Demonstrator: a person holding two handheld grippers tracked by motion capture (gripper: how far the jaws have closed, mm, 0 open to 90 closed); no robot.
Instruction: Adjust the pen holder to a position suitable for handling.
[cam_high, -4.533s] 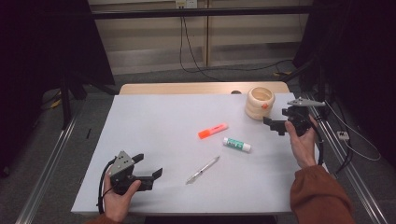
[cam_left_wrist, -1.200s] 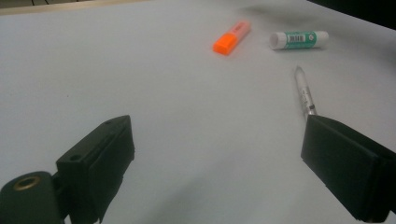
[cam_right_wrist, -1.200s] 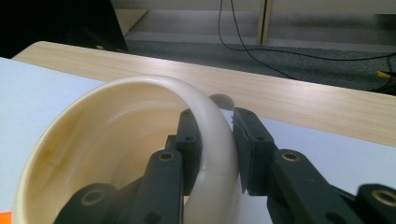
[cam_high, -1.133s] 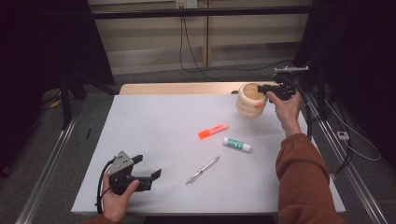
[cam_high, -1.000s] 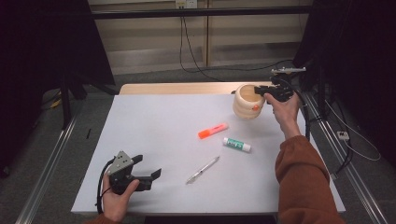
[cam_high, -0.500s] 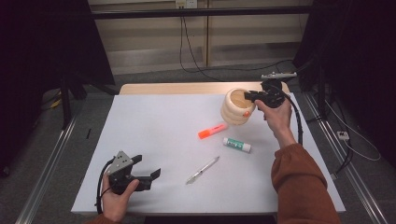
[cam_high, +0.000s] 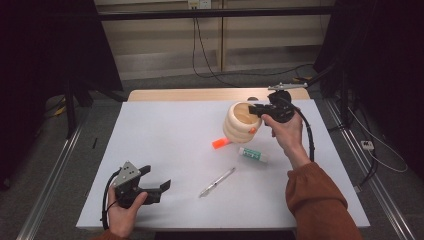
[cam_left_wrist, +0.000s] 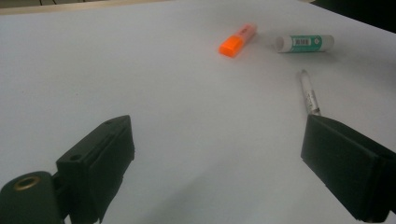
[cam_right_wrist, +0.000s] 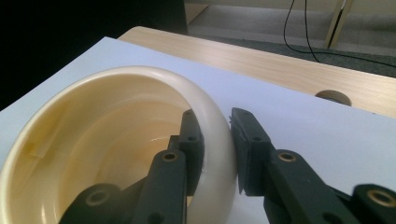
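My right gripper (cam_high: 259, 111) is clamped on the rim of the cream ribbed holder (cam_high: 239, 122), one jaw inside the wall and one outside, as the right gripper view shows with the holder (cam_right_wrist: 116, 140) pinched at its lip. In the high view the holder is tilted, held over the far right part of the white worktop (cam_high: 165, 135), right above the orange highlighter (cam_high: 220, 143) and just beyond the green-labelled glue stick (cam_high: 253, 155). I judge the grip to be the weak point: I hold a rounded, smooth rim at one spot only, so the holder's own weight could twist it out of the jaws, and if I lower it here its base may land on the highlighter and tip or knock it away. The clear pen (cam_high: 217, 181) lies nearer me, well apart from all this. My left gripper (cam_high: 150, 185) rests on the near left of the worktop with its jaws spread wide and nothing between them; from the left gripper view the highlighter (cam_left_wrist: 238, 39), glue stick (cam_left_wrist: 304, 43) and pen (cam_left_wrist: 310, 92) lie ahead. Compared with half a second ago, the holder has travelled further toward the middle of the worktop and now covers one end of the highlighter, while the left gripper has stayed put.
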